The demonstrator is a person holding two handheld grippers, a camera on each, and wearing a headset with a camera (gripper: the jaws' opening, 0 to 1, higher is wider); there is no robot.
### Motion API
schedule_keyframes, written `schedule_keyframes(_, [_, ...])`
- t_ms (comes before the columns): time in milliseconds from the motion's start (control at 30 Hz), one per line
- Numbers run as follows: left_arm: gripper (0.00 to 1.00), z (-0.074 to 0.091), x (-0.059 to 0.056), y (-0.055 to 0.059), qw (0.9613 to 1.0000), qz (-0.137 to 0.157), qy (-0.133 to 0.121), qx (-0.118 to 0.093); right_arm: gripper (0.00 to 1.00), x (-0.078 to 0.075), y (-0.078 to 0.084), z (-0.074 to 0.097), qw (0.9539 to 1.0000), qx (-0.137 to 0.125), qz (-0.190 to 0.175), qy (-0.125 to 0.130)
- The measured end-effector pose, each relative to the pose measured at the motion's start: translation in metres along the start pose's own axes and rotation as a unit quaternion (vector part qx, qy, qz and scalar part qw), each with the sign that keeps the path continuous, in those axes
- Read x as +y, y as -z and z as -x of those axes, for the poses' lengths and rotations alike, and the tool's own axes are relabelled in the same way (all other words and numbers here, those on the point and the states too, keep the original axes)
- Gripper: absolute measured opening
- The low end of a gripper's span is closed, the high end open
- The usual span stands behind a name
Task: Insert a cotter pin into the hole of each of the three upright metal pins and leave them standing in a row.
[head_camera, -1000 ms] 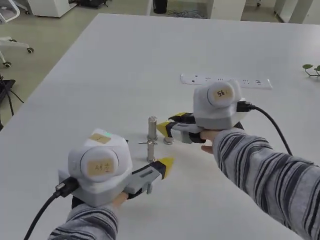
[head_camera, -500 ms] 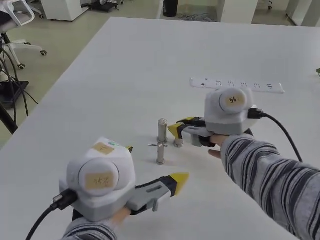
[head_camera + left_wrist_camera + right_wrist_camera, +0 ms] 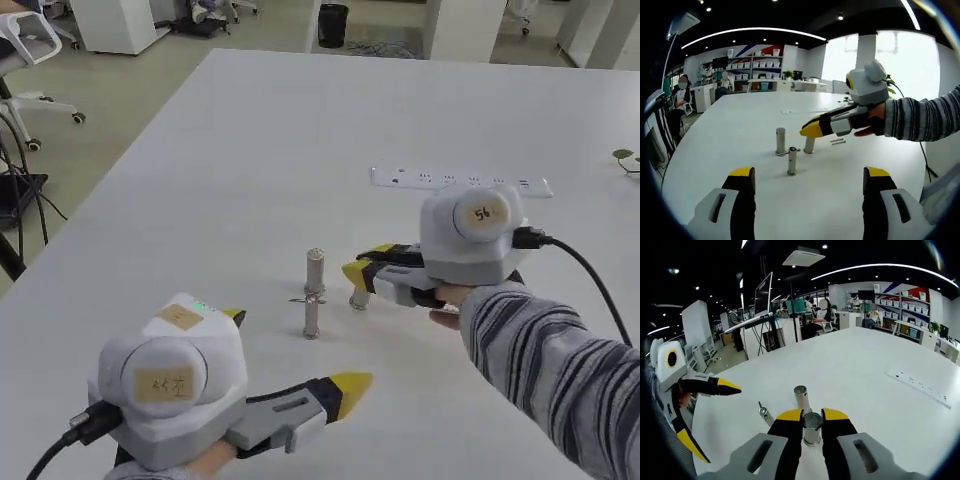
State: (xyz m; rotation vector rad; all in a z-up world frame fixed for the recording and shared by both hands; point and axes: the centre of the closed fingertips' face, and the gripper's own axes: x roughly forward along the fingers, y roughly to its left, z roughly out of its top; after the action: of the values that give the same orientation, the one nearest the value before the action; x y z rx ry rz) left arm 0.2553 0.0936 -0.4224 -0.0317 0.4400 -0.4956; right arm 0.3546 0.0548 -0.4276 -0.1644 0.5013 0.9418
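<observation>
Three pieces stand close together on the white bench (image 3: 200, 180). The far pin (image 3: 315, 266) is bare. The near pin (image 3: 311, 318) already carries a cotter pin (image 3: 300, 299) across its upper part. The third pin (image 3: 812, 429) is clenched between the jaws of the right gripper (image 3: 811, 415). The left gripper (image 3: 808, 172) hangs apart, nearer to the person, with its jaws released and empty.

The danger, I think, is in the crowding. The held pin is just beside the two others, so a small tilt or drag of the right gripper could knock one over. It could also turn inside the jaws, and then its hole would face the wrong way.

The pins are slim grey cylinders with flat tops, smooth and a little shiny, so they may slip against the hard-looking yellow tips. Two thin pieces, probably loose cotter pins (image 3: 837, 141), lie flat on the smooth bench near the right gripper. Such fine wire could be difficult to lift and may bend easily.
</observation>
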Motion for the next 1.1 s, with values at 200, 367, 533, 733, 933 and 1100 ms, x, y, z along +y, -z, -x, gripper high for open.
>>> schedule_keyframes(200, [0.90, 0.005, 0.000, -0.001, 1.0000, -0.006, -0.001, -0.007, 0.09, 0.013, 0.010, 0.014, 0.9997, 0.008, 0.016, -0.018])
schedule_keyframes(367, [0.91, 0.009, -0.001, -0.001, 0.9999, -0.007, 0.000, -0.009, 0.09, 0.029, 0.019, 0.026, 0.9984, 0.018, 0.036, -0.039])
schedule_keyframes(533, [0.92, 0.013, -0.003, -0.001, 0.9999, -0.009, 0.001, -0.011, 0.09, 0.041, 0.030, 0.033, 0.9972, 0.023, 0.040, -0.059])
schedule_keyframes(733, [0.92, 0.016, -0.004, -0.001, 0.9998, -0.014, 0.001, -0.015, 0.09, 0.051, 0.037, 0.041, 0.9951, 0.025, 0.056, -0.078])
schedule_keyframes(933, [0.92, 0.016, -0.004, 0.000, 0.9998, -0.013, 0.000, -0.015, 0.09, 0.055, 0.044, 0.045, 0.9936, 0.030, 0.064, -0.087])
schedule_keyframes(1100, [0.92, 0.017, -0.004, -0.001, 0.9998, -0.014, 0.000, -0.016, 0.09, 0.058, 0.049, 0.047, 0.9926, 0.034, 0.068, -0.094])
